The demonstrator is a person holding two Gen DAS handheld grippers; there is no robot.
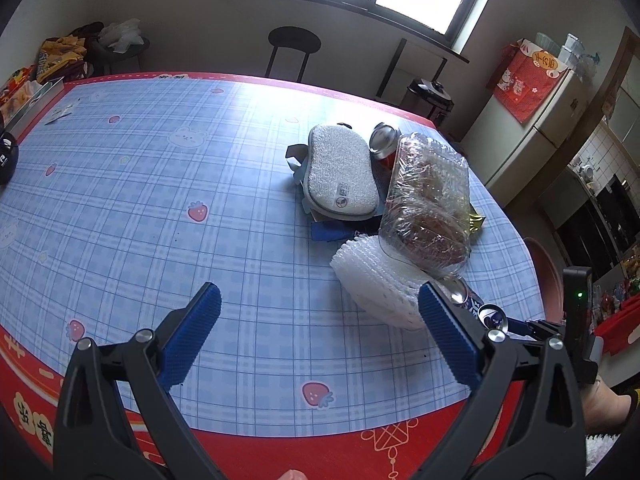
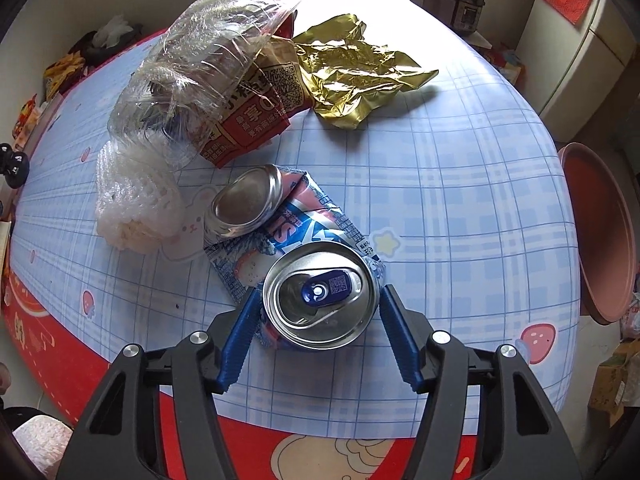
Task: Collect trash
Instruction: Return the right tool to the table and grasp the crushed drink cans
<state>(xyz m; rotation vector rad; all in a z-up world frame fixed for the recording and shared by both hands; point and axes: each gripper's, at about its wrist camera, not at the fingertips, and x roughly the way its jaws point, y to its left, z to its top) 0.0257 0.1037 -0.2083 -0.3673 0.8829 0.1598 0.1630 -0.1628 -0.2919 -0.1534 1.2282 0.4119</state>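
Right gripper (image 2: 318, 320): jaws stood either side of the crushed can (image 2: 304, 264), straddling its lid end; the left pad looked to be against the can's wall, the right pad (image 2: 396, 320) showed a sliver of cloth between it and the rim, so whether it pinched yet I cannot tell.
Left gripper (image 1: 320, 336): spread wide over bare tablecloth (image 1: 160, 200), nothing between the pads.
Can's lie: on the checked cloth near the red front border, bent in the middle, long axis running up and left away from the right gripper, base end (image 2: 246, 202) nearest the white foam netting (image 2: 136, 204).
Nearer hand: the right, judged by far; from the left wrist view the can (image 1: 472, 300) peeked out behind the right-hand finger.
Other trash: clear plastic box (image 2: 208, 60), red carton (image 2: 256, 116) and gold foil (image 2: 356, 68) lay farther back, well apart from both grippers.
Next move, judged: close fully across the lid end, then lift.
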